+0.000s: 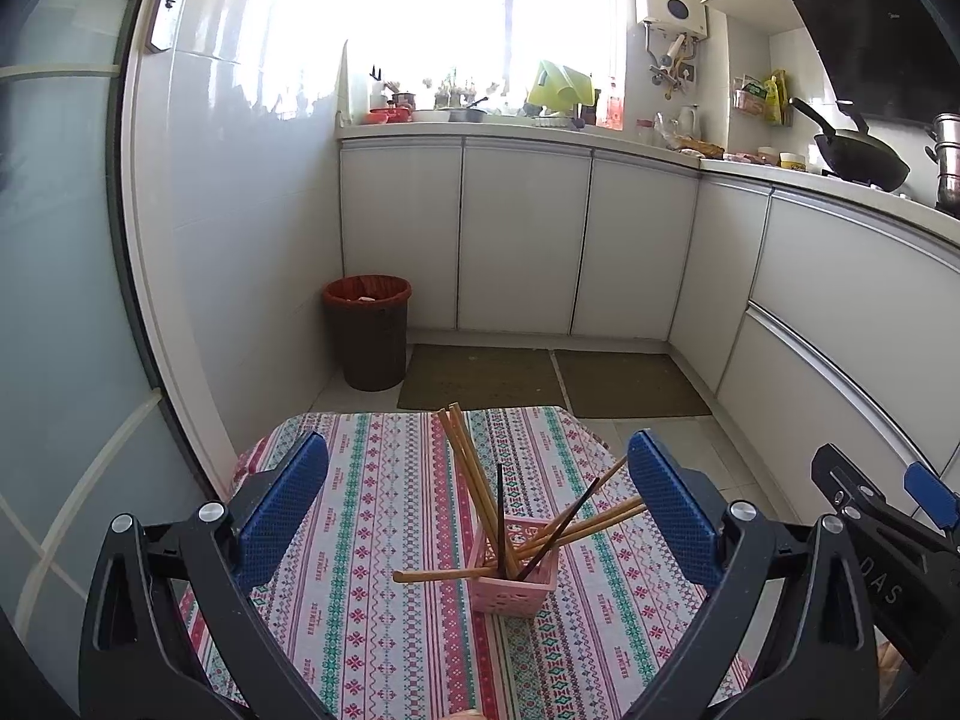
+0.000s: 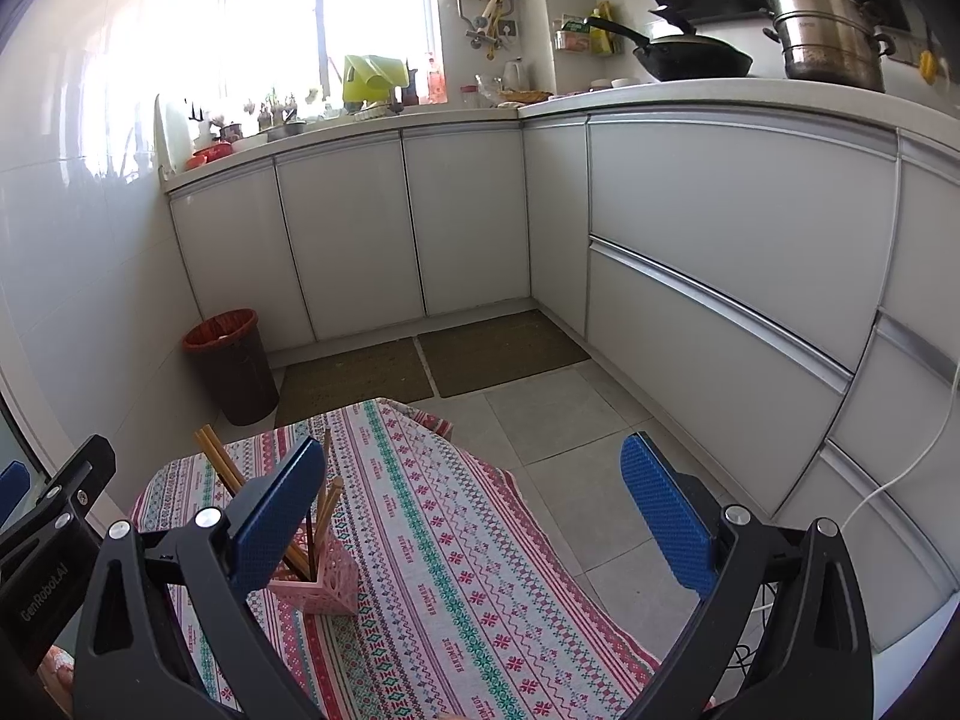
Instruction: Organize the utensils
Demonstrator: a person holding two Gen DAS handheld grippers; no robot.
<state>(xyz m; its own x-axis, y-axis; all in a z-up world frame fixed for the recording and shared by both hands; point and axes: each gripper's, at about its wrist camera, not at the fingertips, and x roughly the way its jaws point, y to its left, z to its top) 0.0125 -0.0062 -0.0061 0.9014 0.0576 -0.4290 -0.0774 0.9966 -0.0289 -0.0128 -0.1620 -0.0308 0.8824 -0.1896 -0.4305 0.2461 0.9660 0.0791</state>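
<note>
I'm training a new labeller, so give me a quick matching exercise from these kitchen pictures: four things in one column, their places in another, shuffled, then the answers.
Things:
1. pink basket
2. trash bin
3. black wok
4. floor mats

Places:
A. on the counter beside the steel steamer pot
B. on the patterned tablecloth, holding chopsticks
C. on the floor before the cabinet doors
D. in the corner by the tiled wall

Pairs: 1-B, 2-D, 3-A, 4-C
</note>
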